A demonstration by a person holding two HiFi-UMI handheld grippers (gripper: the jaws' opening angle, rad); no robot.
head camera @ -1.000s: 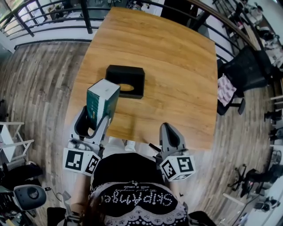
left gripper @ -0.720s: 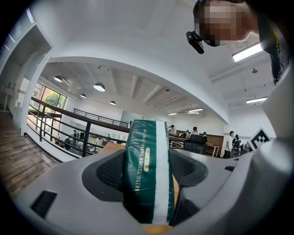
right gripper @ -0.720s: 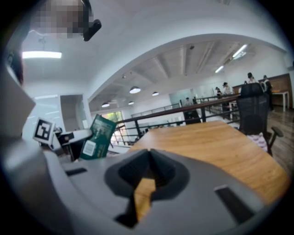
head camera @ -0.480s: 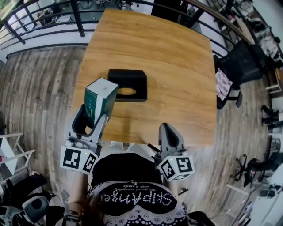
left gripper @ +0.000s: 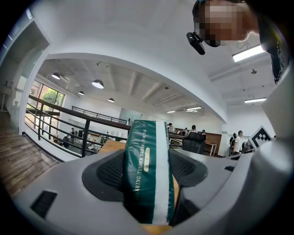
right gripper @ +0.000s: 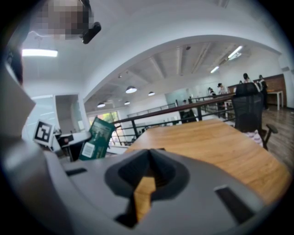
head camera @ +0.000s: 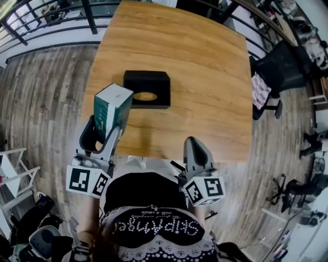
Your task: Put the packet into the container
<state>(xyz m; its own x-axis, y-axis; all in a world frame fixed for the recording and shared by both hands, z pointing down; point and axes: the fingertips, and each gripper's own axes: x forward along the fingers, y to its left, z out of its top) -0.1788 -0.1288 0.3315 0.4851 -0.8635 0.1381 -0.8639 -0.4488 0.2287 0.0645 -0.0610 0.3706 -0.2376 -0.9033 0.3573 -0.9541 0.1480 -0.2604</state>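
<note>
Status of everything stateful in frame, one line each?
left gripper: shut on the packet.
packet: clamped between the jaws, held off the table, not in the container.
container: resting on the table, oval opening facing up.
right gripper: shut, holding nothing.

Bare tabletop (head camera: 205, 77) all round the black container (head camera: 147, 88); chair (head camera: 279, 64) off the right edge, railing (head camera: 88, 15) beyond the far one.
</note>
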